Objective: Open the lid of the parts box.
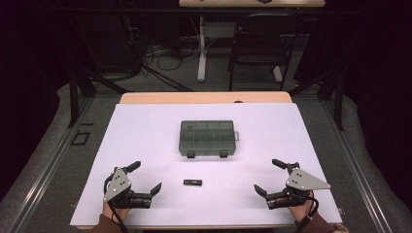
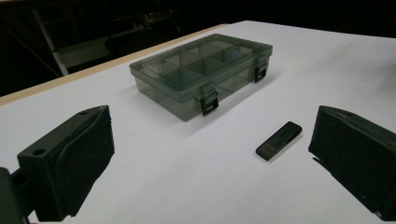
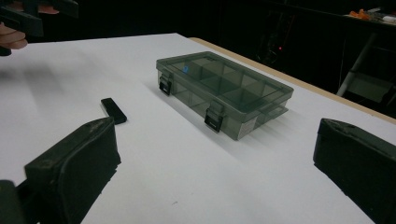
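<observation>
High view: a white-covered counter (image 1: 145, 131) is seen, with a smoky translucent plastic compartment box (image 1: 208, 138) set near its middle, lid shut, its two dark latches turned toward the near edge. A small flat black stick (image 1: 193, 182), shaped like a USB drive, lies apart from the box, between it and the near edge. The left claw (image 1: 144, 178) is held by the near left corner and the right claw (image 1: 270, 176) by the near right corner; both are spread wide and nothing is gripped. Each is angled inward, probably so that the stick and the latches can be approached from either side.

In the left gripper view the box (image 2: 201, 72) is shown as a shallow rectangular tray divided into cells under a glossy clear lid, while the stick (image 2: 279, 140) looks matte and hard-edged. The jaws appear blocky, with dull rubbery faces. In the right gripper view the latches face the camera.
</observation>
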`<state>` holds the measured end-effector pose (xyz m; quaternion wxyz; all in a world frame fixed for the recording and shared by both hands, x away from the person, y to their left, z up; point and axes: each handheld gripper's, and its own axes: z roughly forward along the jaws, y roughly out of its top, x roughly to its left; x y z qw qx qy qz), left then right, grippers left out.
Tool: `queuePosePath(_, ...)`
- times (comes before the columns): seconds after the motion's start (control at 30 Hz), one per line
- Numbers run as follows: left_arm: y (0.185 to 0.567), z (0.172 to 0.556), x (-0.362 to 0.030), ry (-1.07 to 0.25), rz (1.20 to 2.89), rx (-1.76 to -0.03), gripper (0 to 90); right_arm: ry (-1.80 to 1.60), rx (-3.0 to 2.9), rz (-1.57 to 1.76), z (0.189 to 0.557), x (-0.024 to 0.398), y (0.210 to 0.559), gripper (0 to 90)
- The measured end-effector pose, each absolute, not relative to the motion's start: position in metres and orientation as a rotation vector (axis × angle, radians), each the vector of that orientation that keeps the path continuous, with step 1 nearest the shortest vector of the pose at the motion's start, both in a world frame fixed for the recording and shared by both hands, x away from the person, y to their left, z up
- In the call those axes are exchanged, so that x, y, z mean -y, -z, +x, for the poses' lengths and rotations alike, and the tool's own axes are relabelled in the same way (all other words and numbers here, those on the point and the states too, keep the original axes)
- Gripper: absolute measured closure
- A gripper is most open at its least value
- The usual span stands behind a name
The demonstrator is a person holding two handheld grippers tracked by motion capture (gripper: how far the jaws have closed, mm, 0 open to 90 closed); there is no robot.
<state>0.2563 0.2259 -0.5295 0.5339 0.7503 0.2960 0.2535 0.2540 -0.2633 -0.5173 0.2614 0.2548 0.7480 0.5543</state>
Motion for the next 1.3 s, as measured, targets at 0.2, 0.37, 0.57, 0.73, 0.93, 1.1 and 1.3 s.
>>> queuePosePath(0.2,0.529,0.258,-0.225,-0.600,1.802,-0.706,0.0,-1.499,-2.044,0.683,0.258,0.261,0.517,0.0)
queuePosePath(0.37,0.528,0.263,-0.222,-0.592,1.803,-0.714,0.0,-1.495,-2.067,0.686,0.262,0.259,0.519,0.0)
queuePosePath(0.57,0.528,0.271,-0.215,-0.565,1.829,-0.720,0.1,-1.490,-2.096,0.708,0.270,0.253,0.519,0.0)
queuePosePath(0.73,0.529,0.279,-0.205,-0.537,1.889,-0.701,0.1,-1.485,-2.130,0.716,0.281,0.244,0.521,0.0)
queuePosePath(0.93,0.530,0.287,-0.199,-0.514,1.897,-0.713,0.1,-1.487,-2.135,0.724,0.287,0.239,0.521,0.0)
queuePosePath(1.1,0.529,0.293,-0.191,-0.507,1.911,-0.702,0.1,-1.473,-2.157,0.730,0.295,0.232,0.520,0.0)
queuePosePath(1.3,0.529,0.299,-0.185,-0.498,1.923,-0.696,0.1,-1.459,-2.193,0.756,0.305,0.223,0.523,0.0)
